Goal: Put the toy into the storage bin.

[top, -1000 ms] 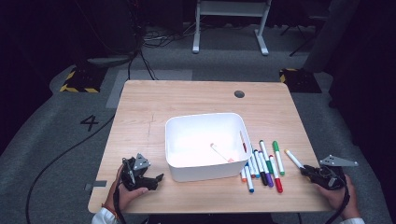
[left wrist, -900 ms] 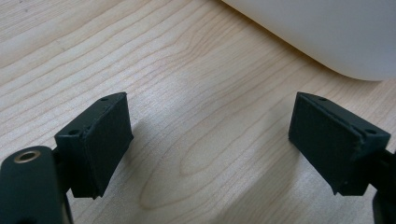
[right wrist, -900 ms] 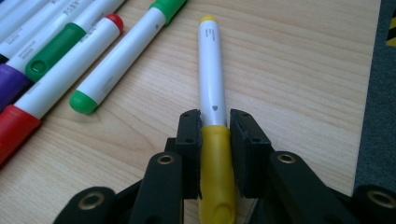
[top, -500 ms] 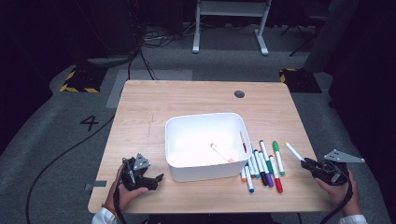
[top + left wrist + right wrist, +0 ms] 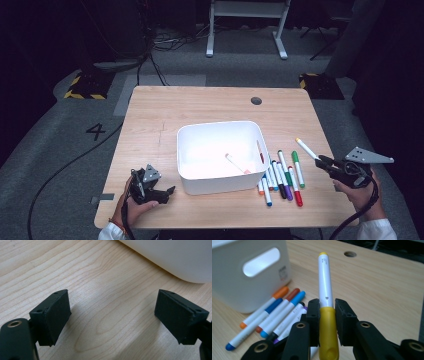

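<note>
We are clamping the right gripper [image 5: 327, 322] on the yellow marker [image 5: 325, 290] at its cap joint, at four o'clock from the bin [image 5: 220, 131]; light, stiff, slick. Left gripper [image 5: 112, 317] jaws are standing apart.

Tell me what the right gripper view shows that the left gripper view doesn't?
The right gripper view alone shows a yellow marker clamped between the right gripper fingers, with loose markers lying beside the bin. The left gripper view alone shows the left gripper fingers wide apart with nothing between them. Both show the wooden table and the white bin.
</note>
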The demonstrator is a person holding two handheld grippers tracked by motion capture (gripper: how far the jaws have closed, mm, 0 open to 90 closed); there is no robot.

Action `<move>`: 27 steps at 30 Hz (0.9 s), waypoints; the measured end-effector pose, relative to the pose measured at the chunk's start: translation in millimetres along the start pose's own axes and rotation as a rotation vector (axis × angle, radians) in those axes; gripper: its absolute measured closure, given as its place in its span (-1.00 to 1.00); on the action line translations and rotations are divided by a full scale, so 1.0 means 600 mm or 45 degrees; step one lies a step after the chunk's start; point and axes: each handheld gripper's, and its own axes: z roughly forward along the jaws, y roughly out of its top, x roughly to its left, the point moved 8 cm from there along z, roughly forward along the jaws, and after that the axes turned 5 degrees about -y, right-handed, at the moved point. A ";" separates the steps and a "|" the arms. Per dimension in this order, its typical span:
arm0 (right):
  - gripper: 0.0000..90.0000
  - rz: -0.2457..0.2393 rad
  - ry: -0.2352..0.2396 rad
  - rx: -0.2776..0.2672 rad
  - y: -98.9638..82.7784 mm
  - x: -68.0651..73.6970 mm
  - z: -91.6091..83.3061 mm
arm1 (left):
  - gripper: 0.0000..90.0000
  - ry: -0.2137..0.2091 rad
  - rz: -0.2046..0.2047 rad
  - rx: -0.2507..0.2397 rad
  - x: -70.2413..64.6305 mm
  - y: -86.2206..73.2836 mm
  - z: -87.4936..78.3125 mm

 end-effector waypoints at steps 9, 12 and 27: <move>0.66 -0.109 0.111 -0.051 0.081 0.052 0.018 | -0.70 0.000 0.000 0.000 0.000 0.000 0.000; 0.66 -0.139 0.154 -0.065 0.107 0.071 0.028 | -0.70 0.000 0.000 0.000 0.000 0.000 0.000; 0.66 -0.316 0.338 -0.048 0.181 0.173 0.080 | -0.70 0.000 0.000 0.000 0.000 0.000 0.000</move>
